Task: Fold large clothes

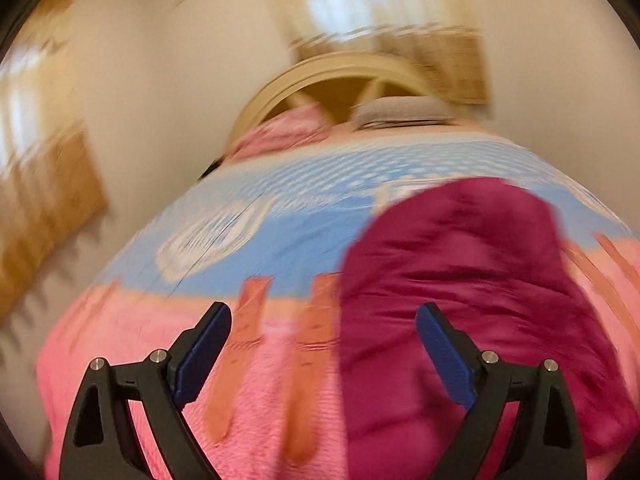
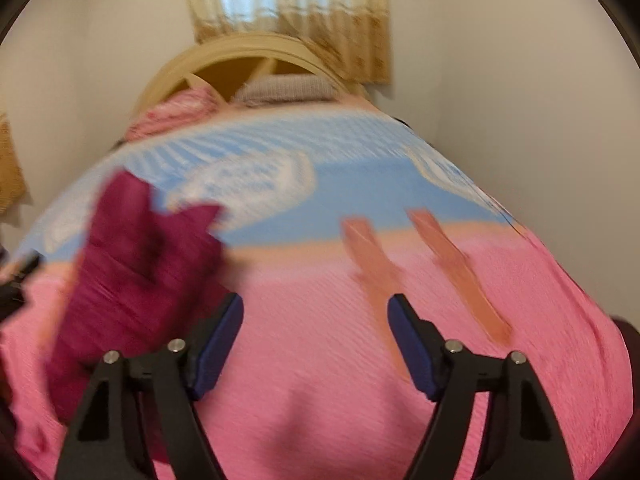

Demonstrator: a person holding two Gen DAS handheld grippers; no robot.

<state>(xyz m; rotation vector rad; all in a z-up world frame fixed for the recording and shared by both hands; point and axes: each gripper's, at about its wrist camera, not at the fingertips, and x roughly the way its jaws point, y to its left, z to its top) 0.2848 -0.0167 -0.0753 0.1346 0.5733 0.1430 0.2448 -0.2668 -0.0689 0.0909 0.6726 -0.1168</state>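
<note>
Both the left gripper [image 1: 323, 322] and right gripper [image 2: 315, 314] hang wide and empty between folds, the magenta garment [image 1: 460, 292] lying ahead-right of the left, so the next move probably calls for regrasping an edge.

1. Bed [image 2: 540, 320] with arched cream headboard [image 2: 224, 54], covered by pink and blue spread.
2. Magenta garment [image 1: 460, 288] lies bunched on the spread.
3. Pink pillow [image 2: 176, 114] and grey pillow [image 2: 284, 88] at the head end, side by side.

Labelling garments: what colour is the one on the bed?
Magenta garment, clearest in left wrist view.
</note>
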